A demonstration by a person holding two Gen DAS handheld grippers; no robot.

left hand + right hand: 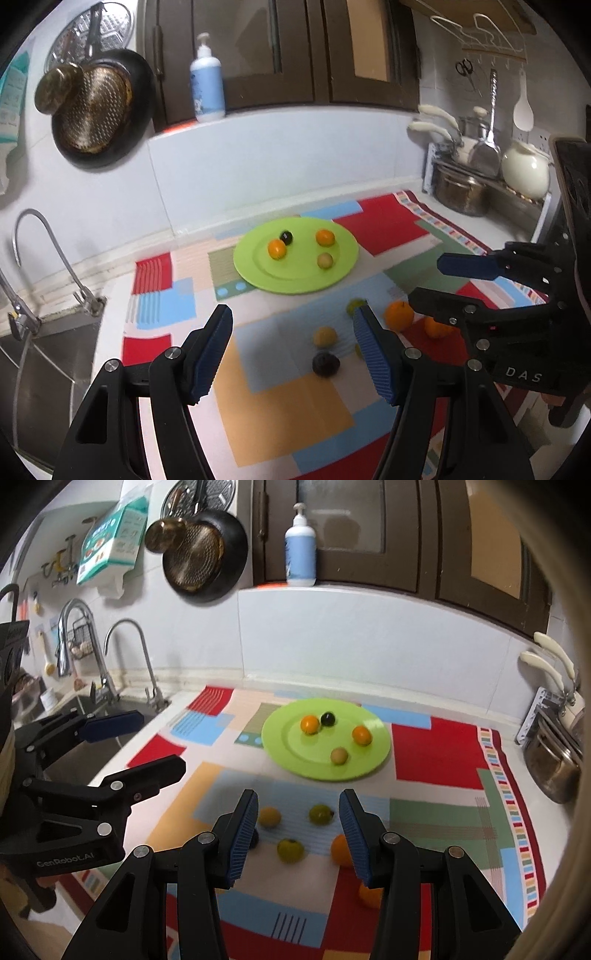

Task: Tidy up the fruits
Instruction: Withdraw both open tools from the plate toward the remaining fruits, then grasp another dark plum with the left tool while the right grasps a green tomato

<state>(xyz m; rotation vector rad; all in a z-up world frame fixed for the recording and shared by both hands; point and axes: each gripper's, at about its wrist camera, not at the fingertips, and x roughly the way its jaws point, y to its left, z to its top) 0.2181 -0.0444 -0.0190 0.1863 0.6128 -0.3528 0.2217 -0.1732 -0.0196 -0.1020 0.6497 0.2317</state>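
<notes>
Loose fruits (320,814) on cloth btwn open right hand-held gripper (298,830) fingers.

A lime green plate (354,768) sits on a patchwork mat (436,753) on a kitchen counter; on it lie two small oranges (309,724), a dark round fruit (327,719) and a pale yellowish fruit (339,756); nearer the camera, loose fruits rest on the mat: a yellow one (269,816), two green ones (320,814) and two larger oranges (340,850); the right gripper (298,836) hangs above them, jaws spread, holding nothing; the left gripper (146,744) shows at left, also spread.
</notes>
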